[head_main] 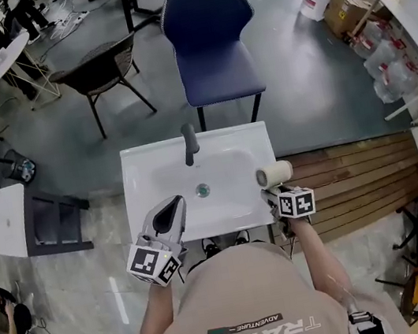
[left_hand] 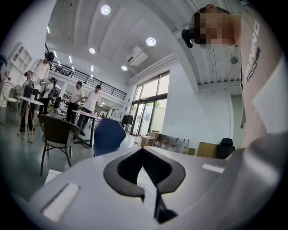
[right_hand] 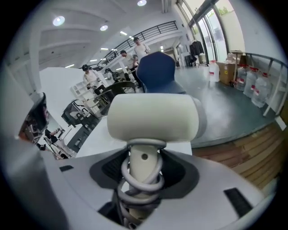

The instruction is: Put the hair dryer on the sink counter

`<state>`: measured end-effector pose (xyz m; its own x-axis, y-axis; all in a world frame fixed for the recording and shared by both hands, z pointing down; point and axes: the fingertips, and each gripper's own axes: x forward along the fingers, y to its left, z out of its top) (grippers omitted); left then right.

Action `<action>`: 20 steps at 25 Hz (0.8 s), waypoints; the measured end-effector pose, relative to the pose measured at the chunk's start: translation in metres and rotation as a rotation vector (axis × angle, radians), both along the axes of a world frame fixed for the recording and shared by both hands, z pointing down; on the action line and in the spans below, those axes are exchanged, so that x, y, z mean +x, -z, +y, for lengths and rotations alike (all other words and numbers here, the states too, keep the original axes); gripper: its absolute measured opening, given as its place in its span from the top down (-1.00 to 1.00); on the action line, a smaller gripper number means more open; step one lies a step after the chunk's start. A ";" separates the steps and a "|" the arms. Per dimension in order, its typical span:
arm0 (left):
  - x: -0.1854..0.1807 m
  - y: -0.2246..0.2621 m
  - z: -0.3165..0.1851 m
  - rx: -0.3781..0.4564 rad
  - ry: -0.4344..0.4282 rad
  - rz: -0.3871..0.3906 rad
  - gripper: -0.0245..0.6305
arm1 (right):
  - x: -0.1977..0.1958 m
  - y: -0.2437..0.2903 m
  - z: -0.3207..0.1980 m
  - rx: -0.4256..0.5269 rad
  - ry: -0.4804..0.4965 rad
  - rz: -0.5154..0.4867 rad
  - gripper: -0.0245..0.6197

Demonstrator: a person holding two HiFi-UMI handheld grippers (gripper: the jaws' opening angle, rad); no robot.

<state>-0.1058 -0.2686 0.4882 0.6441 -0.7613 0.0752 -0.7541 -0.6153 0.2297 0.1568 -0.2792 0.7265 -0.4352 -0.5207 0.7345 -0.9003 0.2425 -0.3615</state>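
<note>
The right gripper (right_hand: 143,173) jaws pinch the hair dryer (right_hand: 153,117) by its handle, at the right edge of the sink (head_main: 138,174). The left gripper (head_main: 173,206) jaws are pressed together, with nothing in them.

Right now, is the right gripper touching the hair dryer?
Touching. The right gripper view shows the right gripper with its jaws shut on both sides of the handle of the hair dryer, no gap visible.

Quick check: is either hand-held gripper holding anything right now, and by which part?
The right hand-held gripper holds the hair dryer by its handle, around which the cord is wound. The left hand-held gripper holds nothing, jaws together.
</note>
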 end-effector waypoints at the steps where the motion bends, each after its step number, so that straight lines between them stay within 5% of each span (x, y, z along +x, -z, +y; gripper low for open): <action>1: -0.005 -0.002 0.002 -0.006 0.010 0.001 0.90 | 0.001 -0.006 -0.001 -0.027 -0.026 0.015 0.25; 20: -0.021 0.002 -0.007 0.009 0.027 -0.004 0.90 | 0.015 -0.058 -0.005 -0.200 -0.064 0.138 0.25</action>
